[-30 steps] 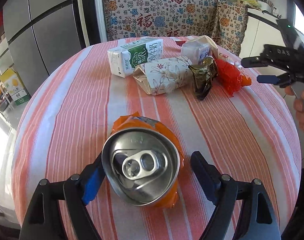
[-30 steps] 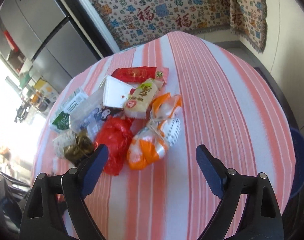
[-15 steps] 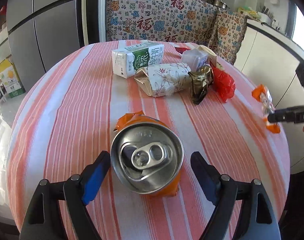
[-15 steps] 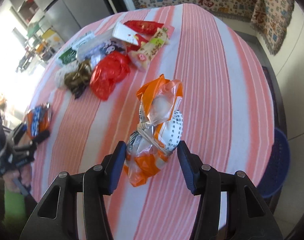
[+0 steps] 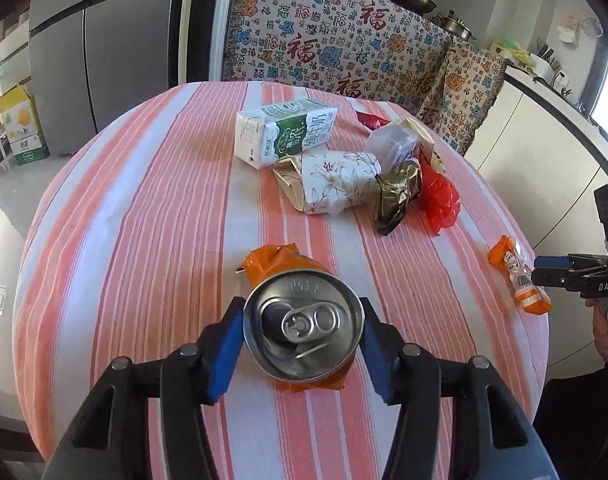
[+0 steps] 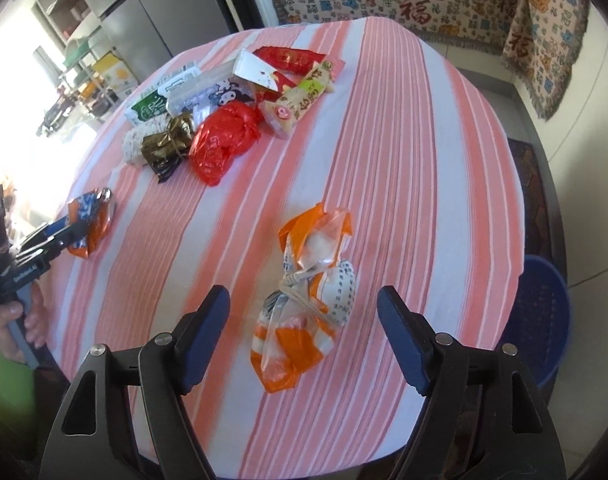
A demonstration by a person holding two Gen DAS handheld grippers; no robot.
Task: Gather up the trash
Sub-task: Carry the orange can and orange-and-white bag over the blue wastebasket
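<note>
Left gripper (image 5: 302,330) fingers are pinching the crushed orange can (image 5: 303,326) from both sides, having just been closing in on it; blue pads are touching the rim, silver top with pull tab facing the camera. Can is sitting near the front edge of the striped pink-and-white surface (image 5: 144,220). In the right wrist view the same can (image 6: 90,222) is showing at far left, gripped, with a hand (image 6: 18,320) on the handle below and a green sleeve under that. Right gripper (image 6: 304,300) fingers are standing spread, having just been opening; the tied orange-and-clear plastic bag (image 6: 304,304) is lying on the surface between them, not touched by either pad. From the left wrist view that bag (image 5: 517,276) is lying near the right edge of the surface, just in front of the right gripper tips. Rest of the trash is bunched toward the far side: green-and-white milk carton (image 5: 284,134), floral paper wrap (image 5: 335,186), gold foil wrapper (image 5: 397,196), red plastic bag (image 6: 224,140), plus a yellow-green snack packet (image 6: 300,100) and red packet (image 6: 290,58) behind it. Blue basket (image 6: 543,312) is sitting on the floor to the right, below the surface edge. Patterned cloth (image 5: 331,48) is hanging in the background.
</note>
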